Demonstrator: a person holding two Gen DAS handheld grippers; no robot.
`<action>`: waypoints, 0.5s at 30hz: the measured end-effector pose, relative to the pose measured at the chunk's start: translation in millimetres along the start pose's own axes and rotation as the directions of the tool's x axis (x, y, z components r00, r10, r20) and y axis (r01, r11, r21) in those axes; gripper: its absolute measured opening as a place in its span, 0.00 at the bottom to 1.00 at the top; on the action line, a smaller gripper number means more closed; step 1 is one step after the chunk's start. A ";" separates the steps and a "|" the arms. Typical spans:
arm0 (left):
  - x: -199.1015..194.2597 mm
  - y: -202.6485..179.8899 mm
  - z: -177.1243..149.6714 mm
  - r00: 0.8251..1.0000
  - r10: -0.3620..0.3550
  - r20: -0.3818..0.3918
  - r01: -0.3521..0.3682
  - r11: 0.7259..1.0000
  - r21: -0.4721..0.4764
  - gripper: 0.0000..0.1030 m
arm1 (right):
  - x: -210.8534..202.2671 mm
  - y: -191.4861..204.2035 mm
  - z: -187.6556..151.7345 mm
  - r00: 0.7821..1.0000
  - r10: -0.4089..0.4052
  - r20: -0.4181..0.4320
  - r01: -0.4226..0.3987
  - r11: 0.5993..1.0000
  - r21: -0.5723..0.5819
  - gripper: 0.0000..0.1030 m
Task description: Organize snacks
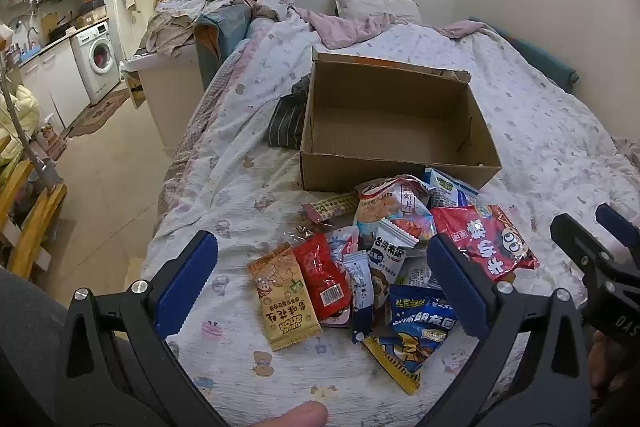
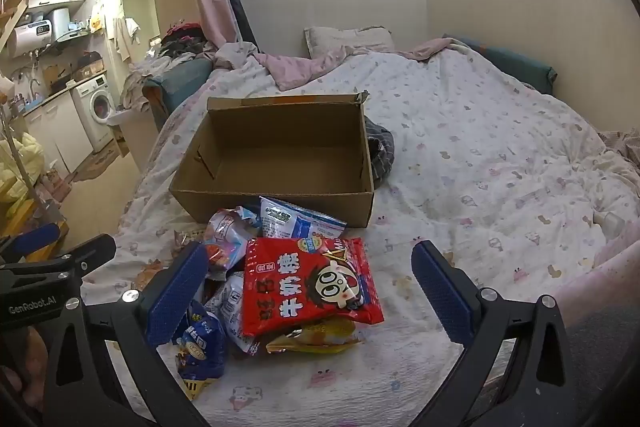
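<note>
- Open brown cardboard box (image 1: 394, 131) (image 2: 276, 155) on a white patterned quilt (image 1: 540, 131) (image 2: 480, 155) covering a bed, flaps up, bare inside with nothing in it
- Heap of loose snack packets on the quilt just in front of the box's near wall, none inside the box
- Large red crinkly packet with a cartoon face (image 1: 486, 241) (image 2: 310, 281) on top of the heap at its right side
- Tan peanut packet (image 1: 284, 297) lying flat at the heap's left edge, touching a small red sachet (image 1: 322, 277) beside it
- Pale shrimp-flake bag (image 1: 394, 209) and blue-and-white packet (image 1: 450, 187) (image 2: 298, 219) nearest the box, the latter touching its near wall
- Dark blue packet (image 1: 422, 319) (image 2: 200, 347) and yellow packet (image 1: 394, 359) (image 2: 312, 337) at the heap's near edge
- Dark striped cloth (image 1: 288, 117) (image 2: 380, 151) bunched against one side wall of the box
- Left gripper (image 1: 322, 279) with blue-padded tongs wide apart above the heap, gripping nothing
- Right gripper (image 2: 310, 295) with tongs wide apart, straddling the large red packet from above, pads clear of it
</note>
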State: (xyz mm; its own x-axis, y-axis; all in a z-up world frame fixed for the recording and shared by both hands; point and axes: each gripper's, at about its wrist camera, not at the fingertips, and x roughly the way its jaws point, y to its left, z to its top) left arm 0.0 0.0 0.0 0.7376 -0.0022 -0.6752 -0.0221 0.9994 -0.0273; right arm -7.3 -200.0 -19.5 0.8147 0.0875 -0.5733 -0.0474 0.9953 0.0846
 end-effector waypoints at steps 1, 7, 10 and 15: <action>-0.3 0.2 -0.1 1.000 -0.002 0.009 0.002 1.000 -0.003 1.00 | 0.0 0.2 0.0 1.000 0.001 0.000 -0.001 1.000 0.000 1.00; -0.3 0.3 -0.1 1.000 -0.002 0.006 0.002 1.000 -0.003 1.00 | 0.3 0.3 -0.1 1.000 0.003 -0.005 -0.003 1.000 0.003 1.00; -0.4 0.4 -0.1 1.000 -0.001 0.006 0.001 1.000 -0.003 1.00 | 0.4 0.4 -0.1 1.000 0.002 -0.005 -0.002 1.000 0.002 1.00; -0.2 0.3 -0.1 1.000 0.000 0.004 0.001 1.000 -0.003 1.00 | 0.8 0.0 0.2 1.000 0.001 -0.006 -0.001 1.000 0.002 1.00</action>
State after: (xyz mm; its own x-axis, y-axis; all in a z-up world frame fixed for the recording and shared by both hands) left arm -0.3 0.3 0.1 0.7406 -0.0025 -0.6719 -0.0239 0.9993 -0.0300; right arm -6.5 -200.0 -19.8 0.8110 0.0892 -0.5782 -0.0474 0.9951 0.0869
